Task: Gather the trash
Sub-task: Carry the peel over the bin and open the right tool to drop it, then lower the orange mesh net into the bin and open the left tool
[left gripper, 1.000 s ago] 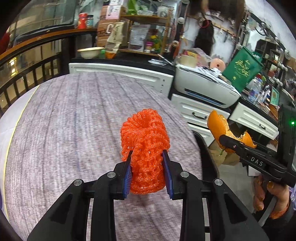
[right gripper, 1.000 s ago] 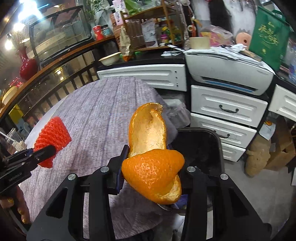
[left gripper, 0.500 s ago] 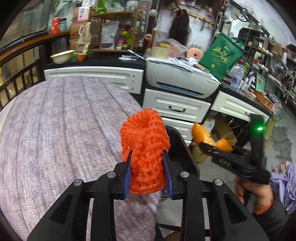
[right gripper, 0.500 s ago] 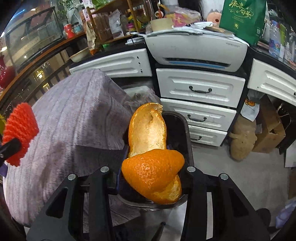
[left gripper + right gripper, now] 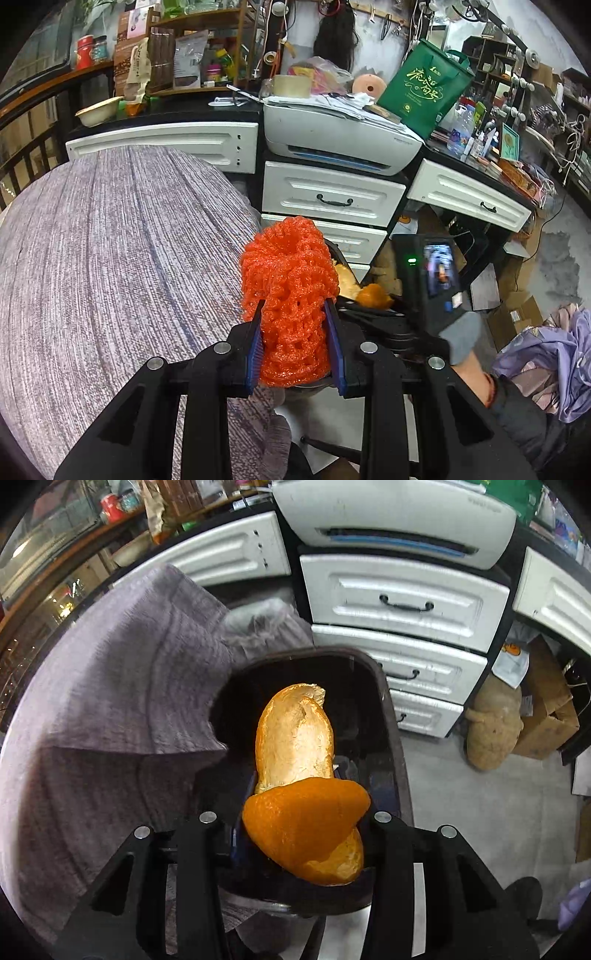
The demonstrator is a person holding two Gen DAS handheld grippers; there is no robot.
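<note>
1. Two pieces of trash are in your grip. Your left hand-held gripper (image 5: 295, 343) is clamped on the orange foam fruit net (image 5: 290, 295), low in the centre of the left wrist frame; your right hand-held gripper (image 5: 303, 823) is clamped on the orange peel (image 5: 303, 786), low in the centre of the right wrist frame.
2. What has changed: a second ago the peel hung over the counter's edge with the black trash bin (image 5: 391, 716) only peeking out behind it. Now the bin's open mouth fills the middle of the right wrist frame and the peel sits directly over it.
3. Your left hand has swung too: the net was framed against the grey cloth-covered counter (image 5: 110, 258), and now it stands at that counter's right edge, with the white drawers (image 5: 332, 199) behind it.
4. In the left wrist frame the right hand-held gripper's body shows just right of the net, with the peel visible between them.
5. For the task, I judge the peel ready to release. The net likely needs to travel a little further right before you let it go.
</note>
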